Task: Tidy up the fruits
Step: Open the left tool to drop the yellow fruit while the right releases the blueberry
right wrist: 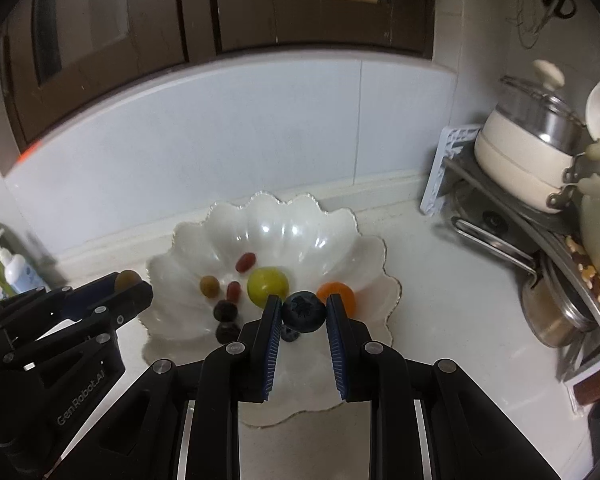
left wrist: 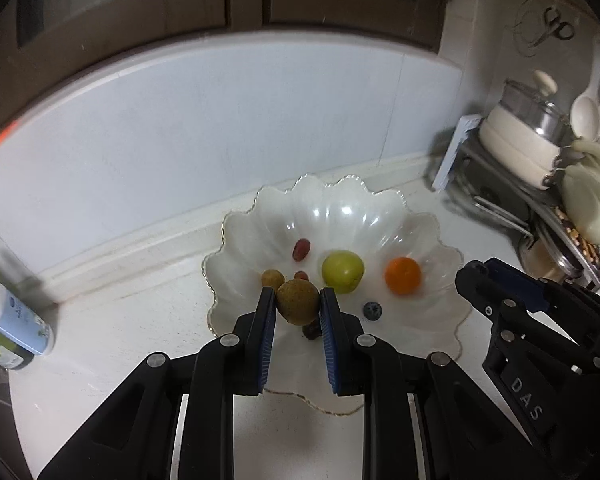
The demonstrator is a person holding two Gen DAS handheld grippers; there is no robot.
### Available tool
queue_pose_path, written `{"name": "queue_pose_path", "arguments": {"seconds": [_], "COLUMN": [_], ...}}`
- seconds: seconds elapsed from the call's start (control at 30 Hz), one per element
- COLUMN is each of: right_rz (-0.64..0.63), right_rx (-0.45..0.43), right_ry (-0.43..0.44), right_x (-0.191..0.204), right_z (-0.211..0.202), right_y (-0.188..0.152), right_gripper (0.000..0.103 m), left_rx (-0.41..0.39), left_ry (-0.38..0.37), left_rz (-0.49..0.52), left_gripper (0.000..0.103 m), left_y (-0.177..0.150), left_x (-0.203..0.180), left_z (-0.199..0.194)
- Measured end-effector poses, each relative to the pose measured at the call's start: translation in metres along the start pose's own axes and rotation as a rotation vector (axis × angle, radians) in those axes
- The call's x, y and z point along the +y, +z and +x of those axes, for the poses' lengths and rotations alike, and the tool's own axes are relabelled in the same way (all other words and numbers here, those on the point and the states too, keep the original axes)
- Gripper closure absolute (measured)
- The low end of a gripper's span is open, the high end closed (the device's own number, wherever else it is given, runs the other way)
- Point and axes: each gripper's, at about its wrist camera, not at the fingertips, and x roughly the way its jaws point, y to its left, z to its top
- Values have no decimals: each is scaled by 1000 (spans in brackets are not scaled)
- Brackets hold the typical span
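White kitchen counter [right wrist: 440, 280] under dark cabinets, pale backsplash behind. Centred on it, a scalloped white bowl [left wrist: 432, 236], holding the fruit already gathered: a green plum [left wrist: 342, 271], a small orange [left wrist: 402, 275], two red grapes, a small brown longan [left wrist: 272, 278], a blueberry [left wrist: 372, 310] and some dark berries near the front.

Held above the bowl's near side by the left gripper [left wrist: 298, 304]: a larger brown longan [left wrist: 297, 303], pinched between the blue pads with the fingers closed only as far as the fruit's width, lightly enough to spare the skin, probably. Likewise at the right gripper [right wrist: 303, 312]: a second blueberry [right wrist: 303, 312] clamped between narrowly spaced fingers, poised over the bowl's front just beside the plum and orange. Both fruits apparently carried over the dish for release among the others, each pinched across its middle so as not to roll out.

Further out: a pot with glass lid [right wrist: 528, 140] on a rack at the right, pans stacked beneath, scissors [right wrist: 558, 0] hanging on the wall, and a pump bottle [right wrist: 18, 272] at the far left edge.
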Motion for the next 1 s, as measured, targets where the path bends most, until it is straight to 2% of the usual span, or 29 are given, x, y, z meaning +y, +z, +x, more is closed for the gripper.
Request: {"name": "queue_pose_path", "arguments": {"seconds": [0.33, 0.63, 0.67, 0.8, 0.83, 1.0], "right_rz": [-7, 22, 29, 42, 42, 44], "right_rx": [118, 223, 231, 245, 246, 219], "right_ry": [-18, 10, 12, 5, 2, -23], "right_x": [-1, -2, -2, -2, -2, -1], "right_z": [44, 73, 73, 75, 74, 60], "right_y": [0, -9, -10, -11, -11, -15], "right_gripper": [79, 78, 76, 65, 59, 59], "left_rx": [87, 165, 164, 162, 162, 141], "left_ry": [20, -27, -27, -35, -36, -3], "left_rz": [-2, -34, -33, -36, -34, -22], "left_gripper": [80, 80, 78, 59, 59, 56], "left_y": [1, -1, -1, -1, -1, -5], "left_x": [7, 14, 15, 17, 17, 21], "left_z": [38, 58, 59, 58, 57, 45]}}
